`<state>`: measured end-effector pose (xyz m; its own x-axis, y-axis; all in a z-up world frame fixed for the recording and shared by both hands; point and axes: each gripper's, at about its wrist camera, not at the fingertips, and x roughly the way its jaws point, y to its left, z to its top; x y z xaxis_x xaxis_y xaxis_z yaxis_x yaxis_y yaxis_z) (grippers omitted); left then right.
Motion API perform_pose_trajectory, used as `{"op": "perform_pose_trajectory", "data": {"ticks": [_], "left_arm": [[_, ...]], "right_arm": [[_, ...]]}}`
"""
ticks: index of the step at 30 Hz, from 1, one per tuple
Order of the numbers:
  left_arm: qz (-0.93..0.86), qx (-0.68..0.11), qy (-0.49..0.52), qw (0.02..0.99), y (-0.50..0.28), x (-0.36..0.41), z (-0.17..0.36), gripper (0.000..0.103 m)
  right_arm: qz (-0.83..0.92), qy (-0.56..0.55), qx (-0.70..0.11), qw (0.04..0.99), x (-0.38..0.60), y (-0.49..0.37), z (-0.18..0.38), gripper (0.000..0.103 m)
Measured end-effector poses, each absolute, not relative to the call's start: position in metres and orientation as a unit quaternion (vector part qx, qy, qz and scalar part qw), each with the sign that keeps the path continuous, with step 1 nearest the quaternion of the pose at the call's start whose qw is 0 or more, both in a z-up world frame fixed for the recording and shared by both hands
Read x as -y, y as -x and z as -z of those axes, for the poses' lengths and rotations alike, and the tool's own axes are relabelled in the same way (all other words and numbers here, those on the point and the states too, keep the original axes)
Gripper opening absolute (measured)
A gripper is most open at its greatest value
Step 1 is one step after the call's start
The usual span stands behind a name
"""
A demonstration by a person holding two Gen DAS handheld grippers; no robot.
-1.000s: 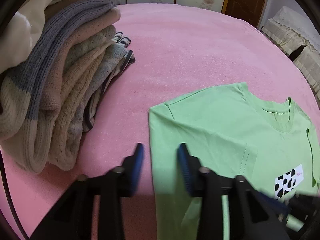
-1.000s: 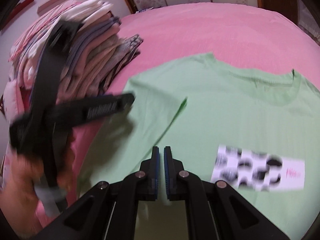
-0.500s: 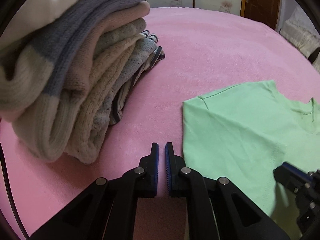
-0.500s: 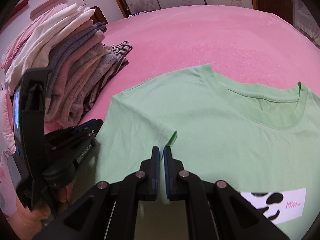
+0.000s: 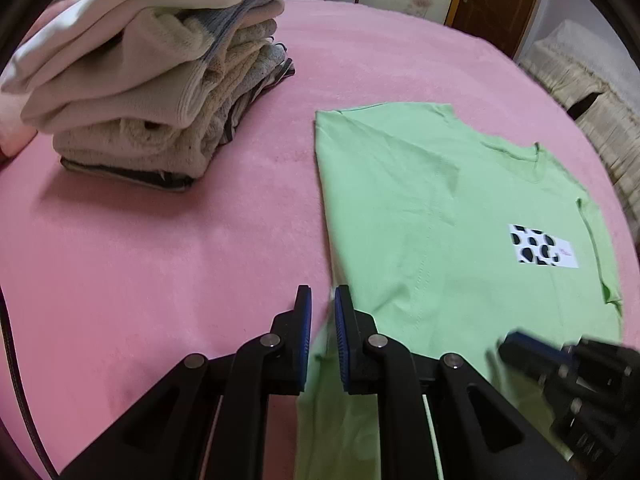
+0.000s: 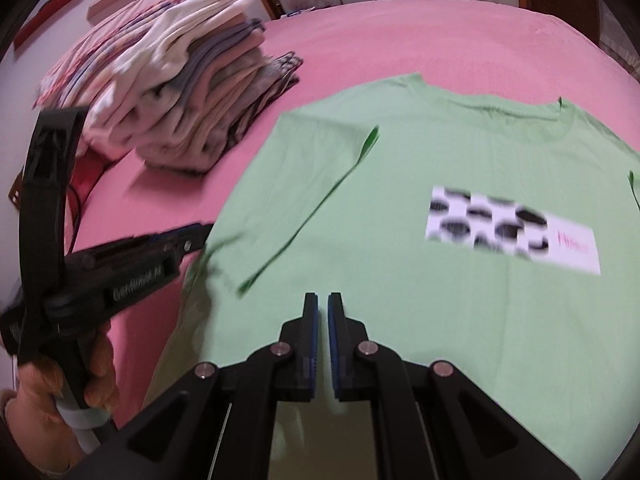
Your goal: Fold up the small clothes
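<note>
On the pink bed (image 5: 160, 260), my left tool (image 5: 320, 304) pinched the green T-shirt (image 5: 420, 200) edge, jaws just reopening slightly; right tool (image 6: 323, 304) was pressed together, empty.

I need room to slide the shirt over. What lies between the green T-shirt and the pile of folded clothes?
Only bare pink cover separates the green T-shirt from the folded pile, seen in the left wrist view.

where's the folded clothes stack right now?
The folded clothes stack sits upper left in both wrist views, on the pink bedspread, left of the green T-shirt and apart from it.
</note>
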<state>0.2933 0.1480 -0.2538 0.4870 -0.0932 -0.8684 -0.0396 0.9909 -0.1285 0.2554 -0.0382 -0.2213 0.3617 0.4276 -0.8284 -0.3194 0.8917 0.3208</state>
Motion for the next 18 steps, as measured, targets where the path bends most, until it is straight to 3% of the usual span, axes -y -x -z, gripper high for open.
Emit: {"op": "perform_pose_trajectory", "data": {"ticks": [9, 18], "left_arm": [[0.005, -0.471, 0.101, 0.877, -0.271, -0.154, 0.230, 0.012], [0.020, -0.508, 0.101, 0.855, -0.277, -0.146, 0.251, 0.013]], "right_arm": [[-0.236, -0.060, -0.519, 0.819, 0.054, -0.226, 0.212, 0.005], [-0.248, -0.061, -0.518, 0.816, 0.051, -0.224, 0.213, 0.005]]}}
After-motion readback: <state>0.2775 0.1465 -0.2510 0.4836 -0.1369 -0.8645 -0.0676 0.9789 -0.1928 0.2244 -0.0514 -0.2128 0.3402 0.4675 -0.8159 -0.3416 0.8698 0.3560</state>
